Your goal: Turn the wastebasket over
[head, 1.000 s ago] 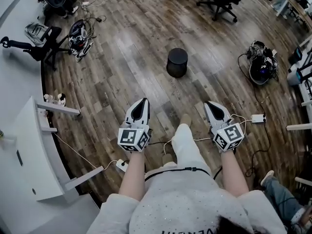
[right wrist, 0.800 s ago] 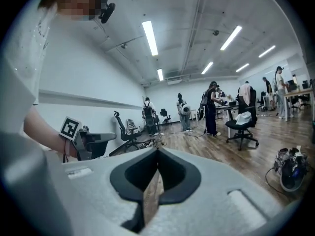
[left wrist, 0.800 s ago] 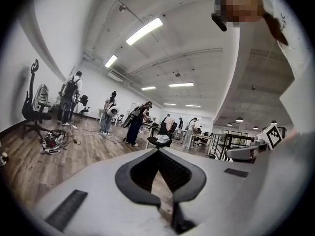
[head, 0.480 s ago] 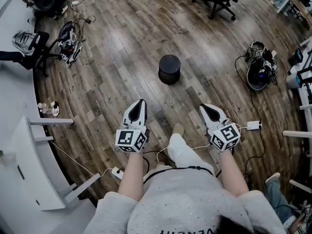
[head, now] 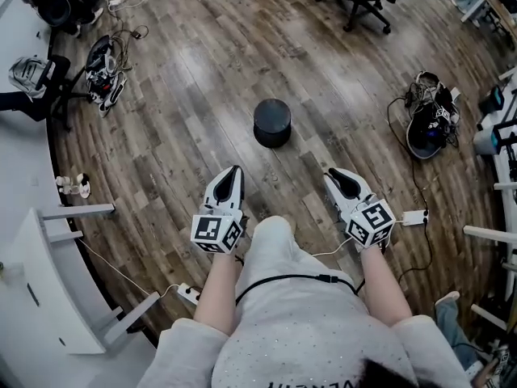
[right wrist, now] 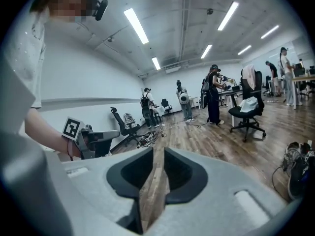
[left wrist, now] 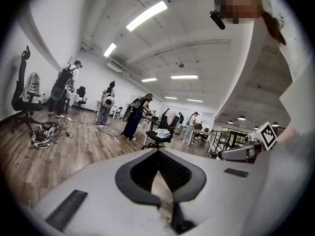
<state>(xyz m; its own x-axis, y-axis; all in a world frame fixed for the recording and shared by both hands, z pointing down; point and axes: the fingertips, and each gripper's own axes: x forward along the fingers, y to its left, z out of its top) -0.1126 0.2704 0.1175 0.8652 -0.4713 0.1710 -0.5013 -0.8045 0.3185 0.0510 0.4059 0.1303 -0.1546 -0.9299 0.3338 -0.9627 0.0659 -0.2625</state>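
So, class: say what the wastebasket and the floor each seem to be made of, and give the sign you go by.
Wastebasket: probably plastic with a matte black finish. It is evenly dark and smooth, with no seams or weave showing, though painted metal can't be ruled out.
Floor: wood or wood-look laminate. It shows plank joints and brown grain, and a soft sheen from the lights.

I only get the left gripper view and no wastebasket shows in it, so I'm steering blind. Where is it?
Observer: In the head view, the black wastebasket stands on the wood floor, ahead of the left claw and the right claw, touching neither.
Operator: Right claw busy?
Observer: No. The right gripper view shows its jaws opening, with only floor between them.
Operator: Anything underfoot?
Observer: A white power block with its cable lies on the floor beside the right claw.
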